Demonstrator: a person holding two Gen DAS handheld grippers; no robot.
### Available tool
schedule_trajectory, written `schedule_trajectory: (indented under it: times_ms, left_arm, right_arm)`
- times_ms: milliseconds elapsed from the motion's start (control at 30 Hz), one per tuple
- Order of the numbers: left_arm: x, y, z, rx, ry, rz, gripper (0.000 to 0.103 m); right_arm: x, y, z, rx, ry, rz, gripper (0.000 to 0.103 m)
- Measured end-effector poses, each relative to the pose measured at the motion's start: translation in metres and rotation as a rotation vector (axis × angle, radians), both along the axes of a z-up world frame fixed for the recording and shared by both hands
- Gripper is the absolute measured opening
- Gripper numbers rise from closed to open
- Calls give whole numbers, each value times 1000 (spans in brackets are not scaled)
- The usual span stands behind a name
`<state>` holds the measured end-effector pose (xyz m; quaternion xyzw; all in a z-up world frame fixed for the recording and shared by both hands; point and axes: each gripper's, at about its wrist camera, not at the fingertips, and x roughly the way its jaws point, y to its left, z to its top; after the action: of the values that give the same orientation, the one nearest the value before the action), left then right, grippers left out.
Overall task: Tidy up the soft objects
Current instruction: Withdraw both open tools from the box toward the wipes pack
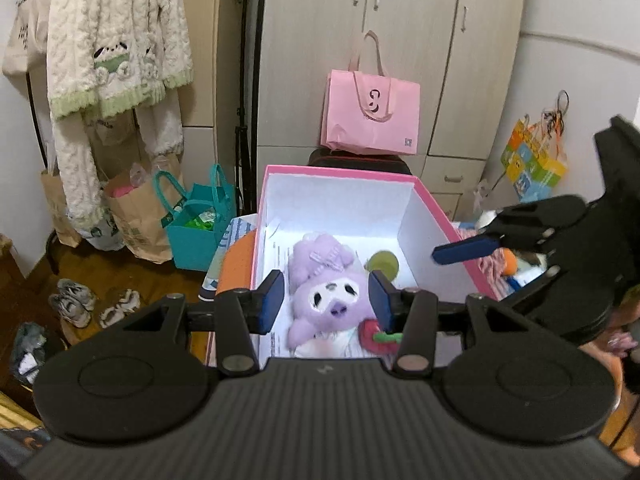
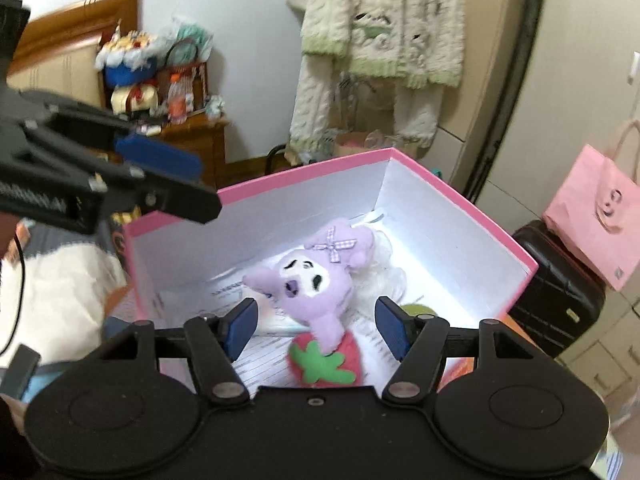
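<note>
Purple plush toy [image 1: 328, 300] lies inside the pink box [image 1: 440, 220], face up on printed paper sheets [image 2: 260, 364] lining the white bottom, w/ a gingham bow [image 2: 335, 246] on its head. A red strawberry plush [image 2: 324, 360] w/ green leaves touches its lower end, nearest our cameras. Just beside it, toward the box's right wall in the left wrist view, sits a round green thing [image 1: 384, 265]; we can't tell what it is. Something white & fluffy [image 2: 384, 268] shows behind the toy's head in the right wrist view.

Our left gripper [image 1: 326, 298] hangs over the near edge of the box, fingers spread wide, one blue pad [image 1: 270, 302] either side of the toy as seen from above, holding nothing. Our right gripper [image 2: 316, 326] is likewise over the box, fingers wide apart and not holding anything, toy & strawberry framed btwn them. In each view the other gripper shows at the side, above the box rim.

Outward: a pink shopping bag [image 1: 372, 116] sits on a dark suitcase [image 2: 560, 288] behind the box, in front of a beige wardrobe [image 1: 400, 20]. A cream knit cardigan [image 1: 116, 40] hangs to the left, w/ brown paper bags [image 1: 136, 216] & a teal tote [image 1: 200, 232] on the floor below, sneakers [image 1: 74, 302] nearby. A wooden nightstand [image 2: 200, 140] w/ clutter stands by the headboard [image 2: 68, 52].
</note>
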<state>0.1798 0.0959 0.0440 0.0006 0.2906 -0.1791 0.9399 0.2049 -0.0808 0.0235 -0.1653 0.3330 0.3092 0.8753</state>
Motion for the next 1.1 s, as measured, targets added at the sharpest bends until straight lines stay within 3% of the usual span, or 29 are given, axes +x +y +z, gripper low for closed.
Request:
schedule_trajectory:
  times_ms: [467,767,1100]
  left_arm:
    - [-52,-16,20,54,-37,-87,53]
    - [-88,-34,20,54,6,-175,57]
    - [-120,-65,13,125,25,-236,58]
  right_arm:
    - [-80,-25,35,60,-92,-81,70]
    - [-130,-40,36,61,-119,-86,70]
    - [-179,-72,26,47,-118,-119,72]
